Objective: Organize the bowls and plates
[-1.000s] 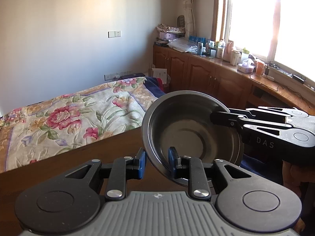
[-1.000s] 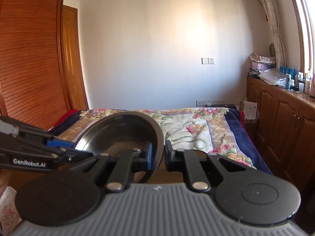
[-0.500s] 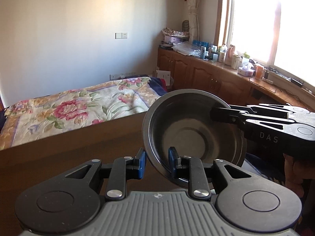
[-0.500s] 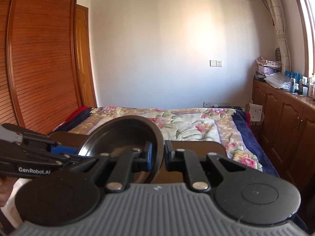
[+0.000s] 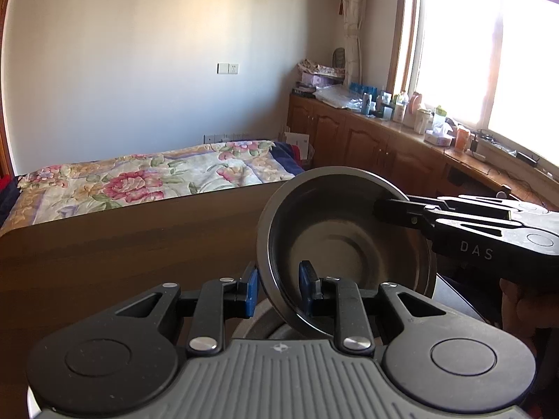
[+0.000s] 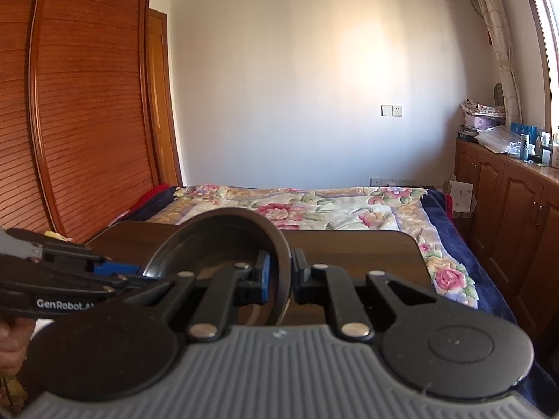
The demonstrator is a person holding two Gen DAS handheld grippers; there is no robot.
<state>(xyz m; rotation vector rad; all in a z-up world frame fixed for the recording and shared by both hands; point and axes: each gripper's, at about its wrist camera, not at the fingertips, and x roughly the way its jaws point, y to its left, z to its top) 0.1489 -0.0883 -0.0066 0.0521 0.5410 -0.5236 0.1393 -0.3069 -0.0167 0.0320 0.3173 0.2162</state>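
A steel bowl [image 5: 346,237] is held tilted in the air above the dark wooden table [image 5: 122,244]. My left gripper [image 5: 277,288] is shut on its near rim. My right gripper [image 6: 281,272] is shut on the opposite rim and shows in the left wrist view [image 5: 394,206] coming in from the right. The bowl [image 6: 216,241] looks dark in the right wrist view, with the left gripper [image 6: 115,269] at its left side. Under the bowl a grey rounded dish [image 5: 258,321] shows partly on the table.
A bed with a flowered cover [image 6: 314,206] lies beyond the table. Wooden cabinets [image 5: 377,153] with bottles and clutter run along the right under the window. A louvred wooden wardrobe [image 6: 80,122] stands at the left.
Both grippers keep hold of the bowl. The views have tilted up and drawn back, so more wall and table show. The grey dish under the bowl has come into view.
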